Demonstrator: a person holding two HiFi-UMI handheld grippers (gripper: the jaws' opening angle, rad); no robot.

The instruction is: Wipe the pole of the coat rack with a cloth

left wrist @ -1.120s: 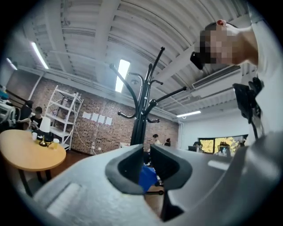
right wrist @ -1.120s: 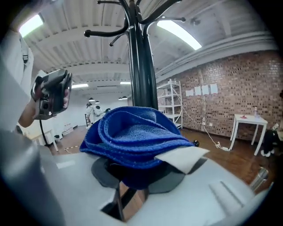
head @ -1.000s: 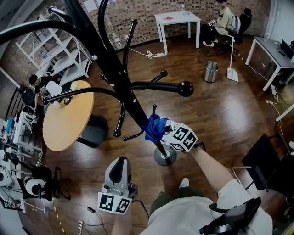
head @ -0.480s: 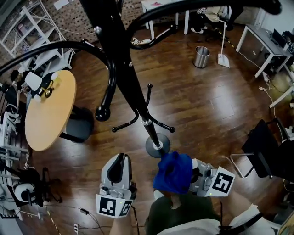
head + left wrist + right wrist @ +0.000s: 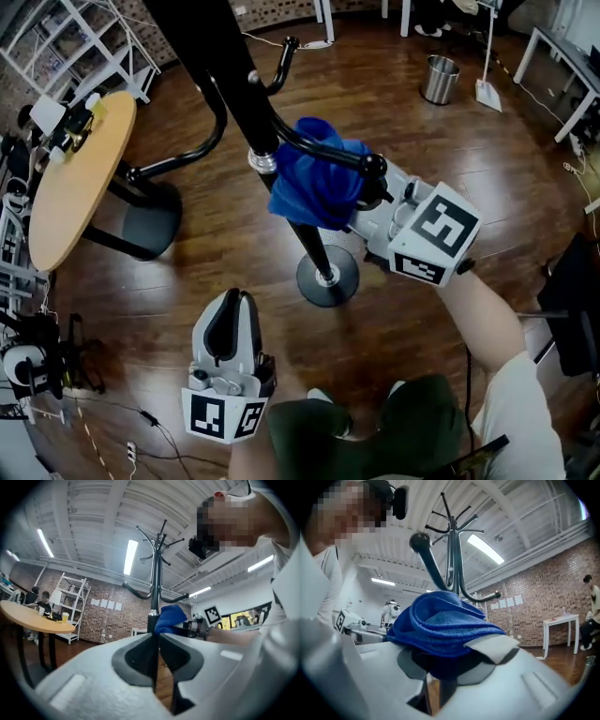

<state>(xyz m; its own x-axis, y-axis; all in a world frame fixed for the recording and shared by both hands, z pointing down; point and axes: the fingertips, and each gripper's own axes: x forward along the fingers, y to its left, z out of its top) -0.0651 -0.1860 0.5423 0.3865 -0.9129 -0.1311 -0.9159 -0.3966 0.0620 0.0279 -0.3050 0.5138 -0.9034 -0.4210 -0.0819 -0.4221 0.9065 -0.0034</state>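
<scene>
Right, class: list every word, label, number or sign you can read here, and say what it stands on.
No readable text anywhere.
Right marker cube: black-and-white square pattern, no letters.
Left marker cube: likewise, pattern only.
Wall sheets: too small to read.

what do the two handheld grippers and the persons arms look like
The left gripper and right gripper are both pale grey moulded plastic shells with dark grey pads lining the insides of the fingers. Each has a white cube with black square markers at its rear. No cables show on either. The person wears a light short-sleeved top.
</scene>
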